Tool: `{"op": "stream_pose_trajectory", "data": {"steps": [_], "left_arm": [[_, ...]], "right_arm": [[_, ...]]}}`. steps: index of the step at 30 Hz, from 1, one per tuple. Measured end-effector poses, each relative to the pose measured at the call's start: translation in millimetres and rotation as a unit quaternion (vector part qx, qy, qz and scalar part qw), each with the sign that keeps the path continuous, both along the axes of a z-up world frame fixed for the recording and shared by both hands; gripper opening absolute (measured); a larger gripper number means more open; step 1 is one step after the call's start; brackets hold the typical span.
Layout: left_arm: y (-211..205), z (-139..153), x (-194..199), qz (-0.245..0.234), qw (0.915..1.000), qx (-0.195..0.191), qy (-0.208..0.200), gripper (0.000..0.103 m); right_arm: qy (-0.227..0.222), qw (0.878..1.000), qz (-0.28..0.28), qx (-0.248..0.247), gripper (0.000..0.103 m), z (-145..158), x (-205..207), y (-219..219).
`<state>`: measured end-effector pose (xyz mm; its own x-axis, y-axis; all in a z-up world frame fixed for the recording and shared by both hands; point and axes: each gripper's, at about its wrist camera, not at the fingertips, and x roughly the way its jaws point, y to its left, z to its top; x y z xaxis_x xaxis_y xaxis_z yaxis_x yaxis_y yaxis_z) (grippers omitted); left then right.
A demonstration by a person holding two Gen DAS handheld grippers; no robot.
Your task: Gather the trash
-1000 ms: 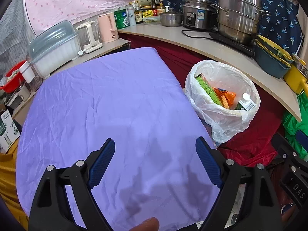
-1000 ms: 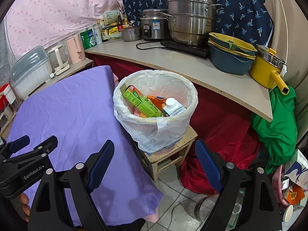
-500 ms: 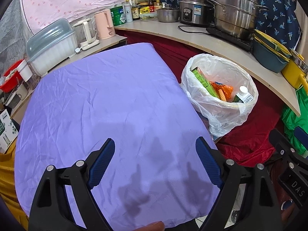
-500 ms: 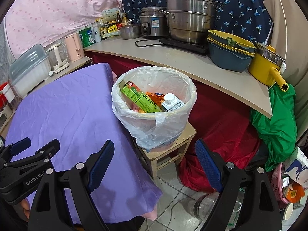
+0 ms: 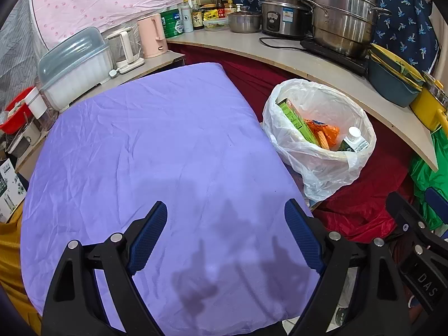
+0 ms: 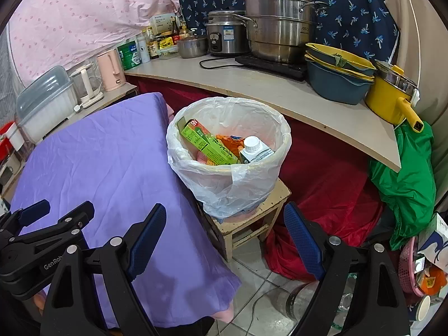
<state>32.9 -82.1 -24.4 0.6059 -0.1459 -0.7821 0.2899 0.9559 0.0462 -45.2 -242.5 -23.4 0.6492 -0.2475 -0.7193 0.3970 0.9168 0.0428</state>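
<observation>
While both grippers (image 5: 226, 238) (image 6: 225, 240) gape empty, green carton (image 6: 207, 145) in bin (image 6: 268, 179) leans, long axis up-left.

Both tools are the same build: matte black plastic, shaped like big spring clamps. The left gripper (image 5: 226, 232) has two angular arms with triangular cut-outs, silver round rivets (image 5: 73, 244) at the joints, and fingers faced with dark blue ribbed pads (image 5: 148, 237). The right gripper (image 6: 225, 233) matches it, with the same silver rivets (image 6: 333, 240) and blue textured pads (image 6: 302, 239). From the right camera the left tool's side carries white lettering, "GenRob" (image 6: 53, 263), the rest cut off. From the left camera the right tool's body shows white letters "DAS" (image 5: 427, 281). A bit of skin shows low at the left edge of the right view, too small to tell more.
</observation>
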Motion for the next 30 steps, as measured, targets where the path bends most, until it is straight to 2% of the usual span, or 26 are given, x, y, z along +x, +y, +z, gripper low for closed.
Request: {"op": "stream_pose_trajectory", "data": {"steps": [30], "left_arm": [[-23.3, 6.2, 0.9, -0.016, 0.9998, 0.007, -0.008, 0.081]], "right_arm": [[-0.009, 1.0, -0.005, 0.013, 0.083, -1.4, 3.9, -18.0]]}}
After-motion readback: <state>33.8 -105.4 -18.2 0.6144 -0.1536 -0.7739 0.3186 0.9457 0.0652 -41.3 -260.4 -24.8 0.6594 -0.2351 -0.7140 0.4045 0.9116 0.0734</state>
